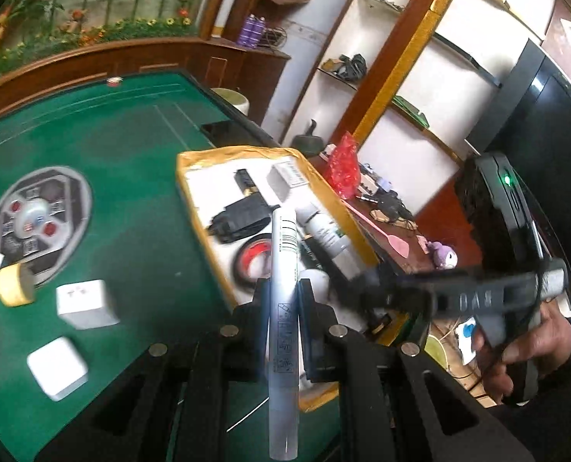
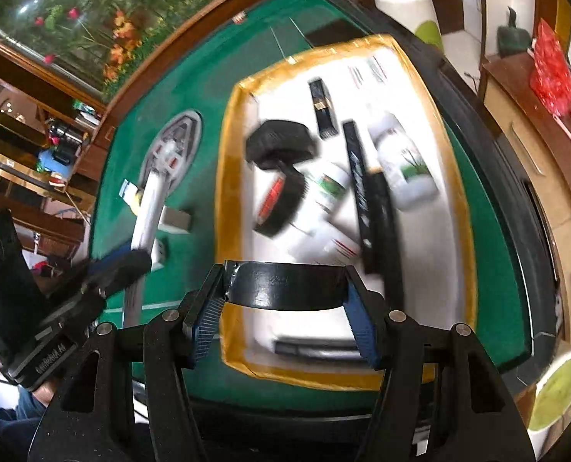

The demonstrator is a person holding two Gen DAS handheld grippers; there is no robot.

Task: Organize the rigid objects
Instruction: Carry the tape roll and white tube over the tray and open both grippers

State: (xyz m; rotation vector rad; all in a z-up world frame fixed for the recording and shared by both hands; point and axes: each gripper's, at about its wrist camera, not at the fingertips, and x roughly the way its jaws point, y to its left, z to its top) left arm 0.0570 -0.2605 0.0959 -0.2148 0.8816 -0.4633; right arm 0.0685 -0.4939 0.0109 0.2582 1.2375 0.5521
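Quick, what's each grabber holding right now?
Left gripper: shut on a long silver-white tube.
Right gripper: shut on a black tape roll.

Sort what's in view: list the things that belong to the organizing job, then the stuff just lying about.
Part of the job:
- long silver tube, clamped in the left tongs
- black tape roll, clamped in the right tongs
- yellow-rimmed white box holding sorted items
- white cubes and yellow tape roll on the green table

Lying about:
- pink fly swatter
- purple plush toy
- red bag
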